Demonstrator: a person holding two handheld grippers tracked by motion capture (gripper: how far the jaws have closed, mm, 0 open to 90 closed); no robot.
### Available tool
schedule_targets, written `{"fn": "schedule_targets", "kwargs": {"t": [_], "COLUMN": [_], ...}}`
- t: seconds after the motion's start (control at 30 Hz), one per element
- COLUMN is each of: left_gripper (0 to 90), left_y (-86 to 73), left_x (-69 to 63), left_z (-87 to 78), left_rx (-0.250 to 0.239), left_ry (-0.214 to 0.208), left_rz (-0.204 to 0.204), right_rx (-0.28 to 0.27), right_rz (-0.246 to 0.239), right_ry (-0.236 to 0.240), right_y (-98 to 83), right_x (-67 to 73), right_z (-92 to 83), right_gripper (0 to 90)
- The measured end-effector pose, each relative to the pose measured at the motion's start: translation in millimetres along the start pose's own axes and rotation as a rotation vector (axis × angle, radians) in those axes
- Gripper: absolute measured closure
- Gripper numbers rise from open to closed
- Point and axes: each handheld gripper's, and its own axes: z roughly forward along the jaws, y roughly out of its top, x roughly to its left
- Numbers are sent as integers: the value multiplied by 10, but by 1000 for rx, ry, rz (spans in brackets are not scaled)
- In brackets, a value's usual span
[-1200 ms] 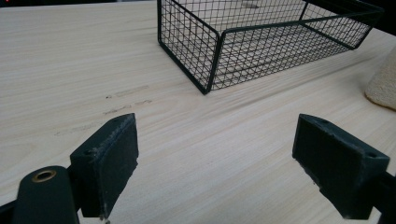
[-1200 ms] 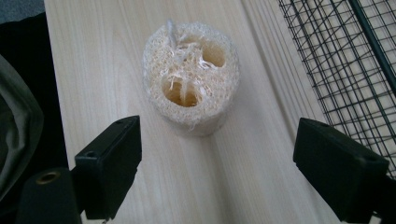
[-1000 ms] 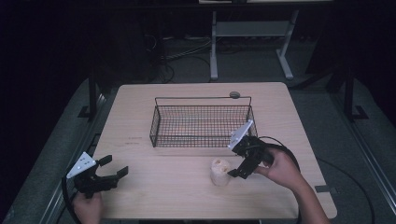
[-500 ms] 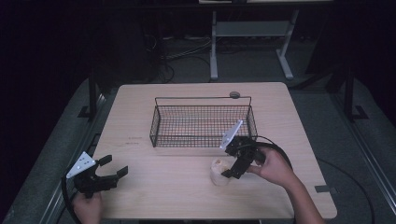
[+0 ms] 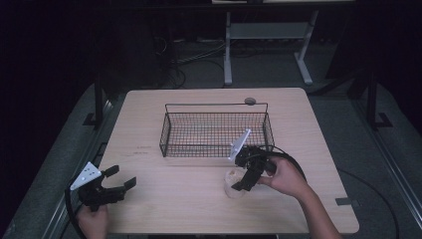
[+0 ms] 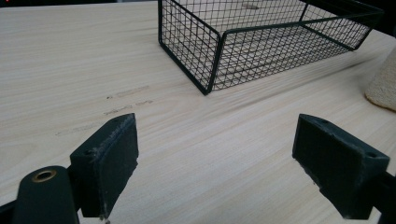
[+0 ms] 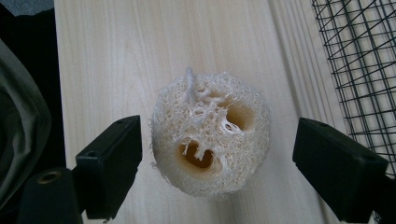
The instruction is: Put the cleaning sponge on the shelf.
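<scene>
A pale loofah sponge piece point(image 7: 211, 134) stands on the wooden table point(image 5: 189, 199), just in front of the black wire basket point(image 5: 214, 130). My right gripper point(image 7: 219, 163) is open and hangs directly over it, a jaw on either side, not touching. From above, the right gripper point(image 5: 240, 183) covers part of the loofah point(image 5: 231, 185). My left gripper point(image 5: 119, 178) rests open near the table's front left corner with nothing between its jaws point(image 6: 215, 163). The basket point(image 6: 261, 42) and an edge of the loofah point(image 6: 383, 84) show ahead of it.
The basket looks empty. A small dark round disc point(image 5: 250, 101) lies behind it near the table's far edge. Bare wood stretches between the two grippers. Dark floor, cables and a metal stand point(image 5: 263, 40) lie beyond the table.
My right gripper has moved left and down from beside the basket's corner until its open jaws straddle the loofah. The left gripper has stayed in place.
</scene>
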Motion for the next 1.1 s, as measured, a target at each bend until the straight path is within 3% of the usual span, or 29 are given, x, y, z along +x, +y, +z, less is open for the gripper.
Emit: {"fn": "schedule_targets", "kwargs": {"t": [0.67, 1.1], "left_gripper": [138, 138], "left_y": [2, 2], "left_x": [7, 9], "left_z": [-6, -9], "left_rx": [-1, -1], "left_ry": [1, 1], "left_rz": [3, 2], "right_rx": [30, 35], "right_rz": [-4, -10], "right_ry": [42, 45], "right_y": [7, 13], "right_x": [-18, -20], "right_z": [159, 170], "right_gripper": [265, 282]}}
